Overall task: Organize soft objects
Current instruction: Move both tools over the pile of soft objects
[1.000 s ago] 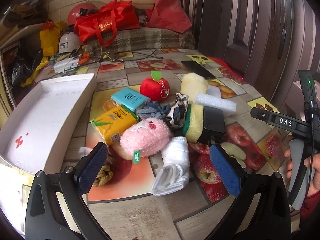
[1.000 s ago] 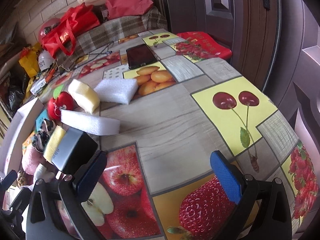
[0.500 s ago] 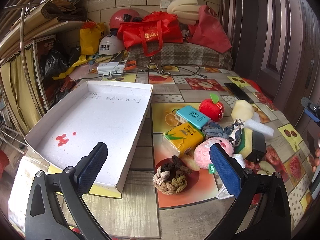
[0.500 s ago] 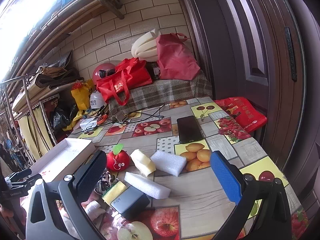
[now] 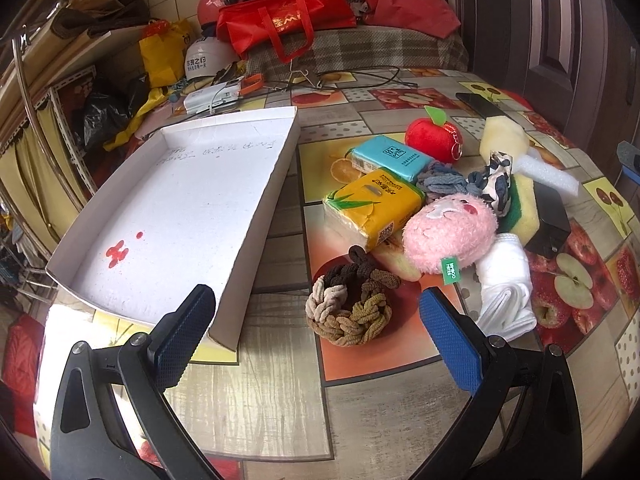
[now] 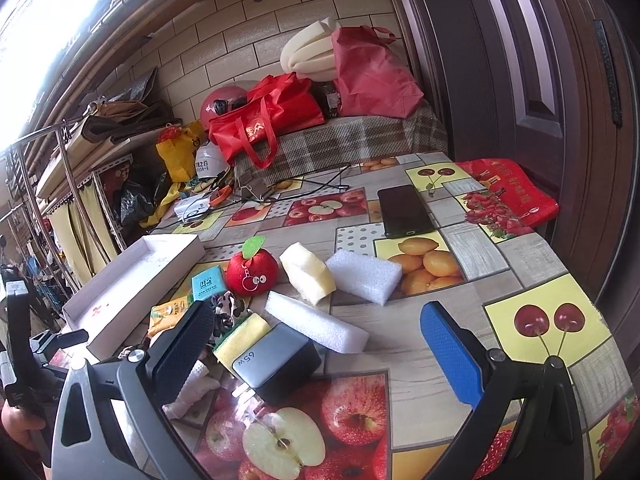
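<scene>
A heap of soft things lies on the fruit-print table. A braided brown scrunchie (image 5: pixel 349 311) rests nearest my open left gripper (image 5: pixel 316 334), which hovers just before it, holding nothing. Behind it sit a pink plush (image 5: pixel 450 236), a yellow tissue pack (image 5: pixel 372 208), a teal tissue pack (image 5: pixel 390 158), a red plush apple (image 5: pixel 434 140) and rolled white socks (image 5: pixel 505 292). The white cardboard tray (image 5: pixel 168 208) lies to the left. My right gripper (image 6: pixel 316 344) is open above the white foam strip (image 6: pixel 316 322) and grey 65W charger (image 6: pixel 276 362), near a yellow sponge (image 6: pixel 240 338) and foam block (image 6: pixel 364 276).
A black phone (image 6: pixel 404 210) lies at the table's far side beside a red printed bag (image 6: pixel 506 196). Red bags (image 6: pixel 264 120), helmets and cables crowd the back. A dark wooden door stands on the right. A hand holding the left gripper's handle (image 6: pixel 18 420) shows at the left edge.
The left gripper has drawn back and swung left, bringing the tray and scrunchie into view. The right gripper has lifted and tilted up from close over the tabletop.
</scene>
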### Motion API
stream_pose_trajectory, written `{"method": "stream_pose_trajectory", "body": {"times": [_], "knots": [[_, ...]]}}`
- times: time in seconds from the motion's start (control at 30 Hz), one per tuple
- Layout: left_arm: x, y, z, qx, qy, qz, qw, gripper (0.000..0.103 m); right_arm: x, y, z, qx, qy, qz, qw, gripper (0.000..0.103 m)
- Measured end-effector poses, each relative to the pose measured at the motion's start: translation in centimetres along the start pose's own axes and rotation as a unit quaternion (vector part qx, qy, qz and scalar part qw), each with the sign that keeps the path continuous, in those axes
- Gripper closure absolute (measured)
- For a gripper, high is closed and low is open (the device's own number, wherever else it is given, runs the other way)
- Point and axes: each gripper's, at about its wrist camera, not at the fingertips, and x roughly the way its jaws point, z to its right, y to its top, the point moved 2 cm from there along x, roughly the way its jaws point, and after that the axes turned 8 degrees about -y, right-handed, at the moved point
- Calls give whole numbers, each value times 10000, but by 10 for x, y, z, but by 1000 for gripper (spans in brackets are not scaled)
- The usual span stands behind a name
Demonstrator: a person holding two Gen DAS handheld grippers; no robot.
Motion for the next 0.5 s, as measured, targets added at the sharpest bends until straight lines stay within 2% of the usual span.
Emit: {"method": "stream_pose_trajectory", "body": {"times": [0.3, 0.5], "knots": [[5, 1, -1, -13, 46, -56, 10000, 0, 13, -3, 0, -152, -491, -310, 9982, 0], [7, 0, 2, 83, 27, -98, 9999, 0, 15, -6, 2, -149, -577, -408, 9974, 0]]}}
